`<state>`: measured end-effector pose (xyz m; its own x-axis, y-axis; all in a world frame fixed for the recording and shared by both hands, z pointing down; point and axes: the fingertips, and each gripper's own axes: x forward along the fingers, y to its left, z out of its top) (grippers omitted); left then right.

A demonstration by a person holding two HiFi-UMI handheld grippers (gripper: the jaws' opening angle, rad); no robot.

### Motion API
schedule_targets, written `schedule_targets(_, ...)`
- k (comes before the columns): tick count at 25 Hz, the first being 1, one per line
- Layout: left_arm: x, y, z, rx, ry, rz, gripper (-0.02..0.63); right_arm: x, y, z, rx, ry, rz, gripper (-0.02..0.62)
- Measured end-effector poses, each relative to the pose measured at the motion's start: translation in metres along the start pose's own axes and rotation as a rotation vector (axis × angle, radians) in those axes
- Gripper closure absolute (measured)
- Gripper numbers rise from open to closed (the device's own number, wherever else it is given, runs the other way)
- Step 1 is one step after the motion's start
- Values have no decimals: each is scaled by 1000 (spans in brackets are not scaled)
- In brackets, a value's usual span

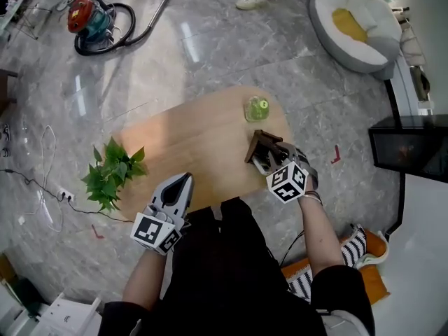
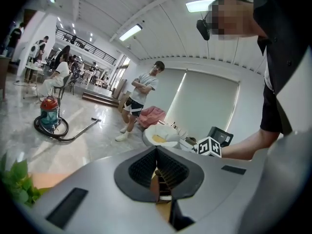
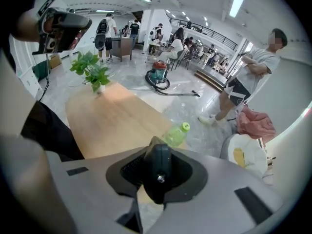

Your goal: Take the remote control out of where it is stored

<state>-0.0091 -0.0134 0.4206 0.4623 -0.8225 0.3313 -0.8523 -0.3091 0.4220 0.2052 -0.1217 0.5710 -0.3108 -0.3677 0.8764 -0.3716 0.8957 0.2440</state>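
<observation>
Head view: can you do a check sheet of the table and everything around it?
Surface: light wooden table.
Job's things: black remote control in the right gripper; dark holder on the table.
Clutter: green bottle, leafy plant.
Grippers: right gripper shut on the remote control; left gripper shut, empty.
Cables: white cable and power strip on the floor.
Surroundings: vacuum cleaner, white cushion seat, people standing.

Head view: from above, facing steeply down, far enough to take in the whole tabletop. Left gripper view: close behind the jaws of the left gripper, facing almost level across the room; right gripper view: close behind the jaws of the right gripper, tilted down onto the tabletop. All three share the plant and the vacuum cleaner, beyond and left of the jaws.
</observation>
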Motion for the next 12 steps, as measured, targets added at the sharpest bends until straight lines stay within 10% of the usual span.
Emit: schedule_targets(12,-133,97,-28,-71,-20,237,600,112,86,116,-244,49,14,506)
